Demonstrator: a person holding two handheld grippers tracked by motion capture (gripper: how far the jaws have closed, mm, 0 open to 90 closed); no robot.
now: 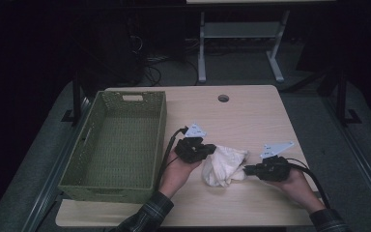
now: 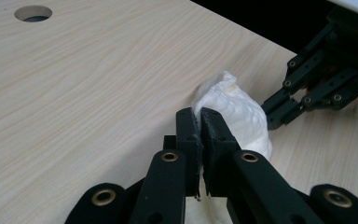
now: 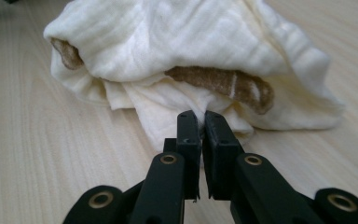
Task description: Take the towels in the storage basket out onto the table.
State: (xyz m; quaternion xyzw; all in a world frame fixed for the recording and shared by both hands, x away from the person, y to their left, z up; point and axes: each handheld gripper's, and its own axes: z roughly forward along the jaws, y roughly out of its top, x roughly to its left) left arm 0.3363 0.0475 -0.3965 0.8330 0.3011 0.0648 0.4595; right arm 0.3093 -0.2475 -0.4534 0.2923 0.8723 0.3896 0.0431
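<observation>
Dark floor and a white-legged desk frame point(image 1: 241, 43) fill the room beyond the 2 grippers, with cables trailing under it. Nearer, a pale wood-grain table point(image 1: 241, 111) carries everything, its round cable hole point(image 1: 223, 98) lying ahead of both grippers. To the outside of the left gripper point(image 1: 207, 151) stands a green woven basket point(image 1: 118, 145), bare inside, well apart from the right gripper point(image 1: 248, 169).

Between the 2 grippers lies a crumpled cream cloth point(image 1: 223, 165), bunched on the table, with a brown strip showing in its folds in the right gripper view point(image 3: 223, 84). The left gripper point(image 2: 199, 116) has its jaws pressed together on one edge of the cloth point(image 2: 237, 112). The right gripper point(image 3: 200, 119) has its jaws drawn nearly together on a fold at the opposite side, pinching thin fabric point(image 3: 191, 42).

Judging by this, the step in hand is taking hold of the cloth at 2 points. The next move likely calls for lifting and drawing the 2 grips apart to spread it, or carrying it across to the basket, keeping both pinches firm so the thin fabric does not slip.
</observation>
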